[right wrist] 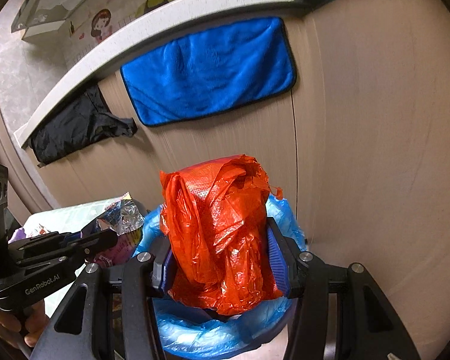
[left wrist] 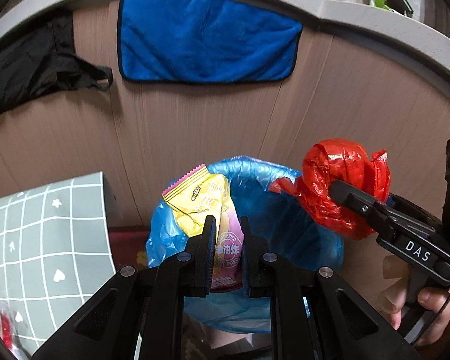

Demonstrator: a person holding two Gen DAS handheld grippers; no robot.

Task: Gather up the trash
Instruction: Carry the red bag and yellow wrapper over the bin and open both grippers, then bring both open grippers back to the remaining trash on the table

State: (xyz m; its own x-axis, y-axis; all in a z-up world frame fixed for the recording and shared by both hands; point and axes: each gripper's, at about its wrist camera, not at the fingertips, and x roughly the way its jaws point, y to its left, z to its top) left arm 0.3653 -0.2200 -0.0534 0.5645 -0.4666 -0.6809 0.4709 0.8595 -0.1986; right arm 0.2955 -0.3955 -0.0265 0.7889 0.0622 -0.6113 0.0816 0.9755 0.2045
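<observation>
My left gripper (left wrist: 227, 225) is shut on a yellow and pink snack wrapper (left wrist: 207, 207) and holds it over the bin with a blue liner (left wrist: 285, 219). My right gripper (right wrist: 219, 234) is shut on a crumpled red plastic bag (right wrist: 222, 228) and holds it over the same bin (right wrist: 213, 333). The right gripper with the red bag (left wrist: 342, 189) also shows at the right of the left wrist view. The left gripper (right wrist: 105, 240) with its wrapper (right wrist: 126, 219) shows at the left of the right wrist view.
A grey tablecloth with a white grid (left wrist: 45, 240) lies at the left, with red scraps on it. A blue towel (left wrist: 204, 39) and a black cloth (left wrist: 30, 66) hang on the brown cabinet front under a grey counter edge (left wrist: 375, 21).
</observation>
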